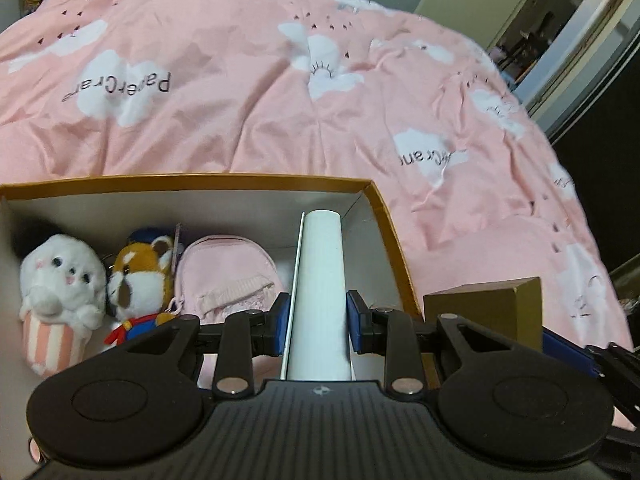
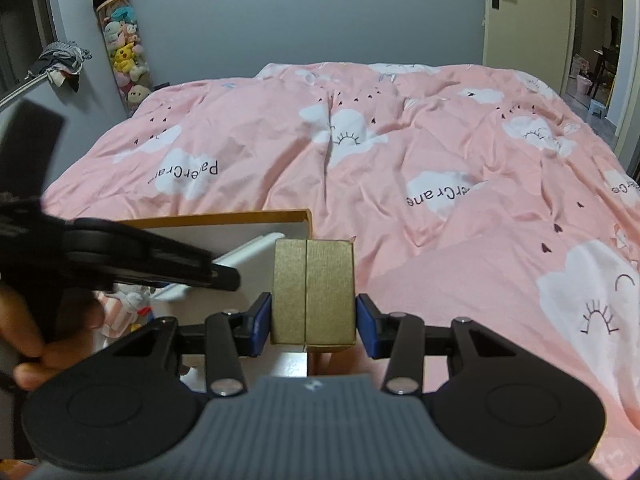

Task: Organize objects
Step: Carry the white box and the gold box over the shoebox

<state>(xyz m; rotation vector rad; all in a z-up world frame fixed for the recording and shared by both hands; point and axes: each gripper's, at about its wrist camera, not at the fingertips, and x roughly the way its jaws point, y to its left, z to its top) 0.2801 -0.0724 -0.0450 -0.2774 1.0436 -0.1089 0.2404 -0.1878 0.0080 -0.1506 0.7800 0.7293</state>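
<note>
An open cardboard box (image 1: 384, 216) with white inner walls lies on the bed. It holds a white plush (image 1: 60, 280), a brown fox-like plush (image 1: 140, 280) and a small pink backpack (image 1: 224, 276). My left gripper (image 1: 318, 320) is shut on a white box (image 1: 320, 280) and holds it over the cardboard box's right part. My right gripper (image 2: 312, 320) is shut on a gold box (image 2: 312, 288), just right of the cardboard box (image 2: 296, 216). The gold box also shows in the left wrist view (image 1: 484, 308).
The bed is covered by a pink quilt (image 2: 400, 152) with white clouds. A tall tube of plush toys (image 2: 124, 48) stands against the grey wall at the back left. An open door (image 2: 524, 12) is at the back right.
</note>
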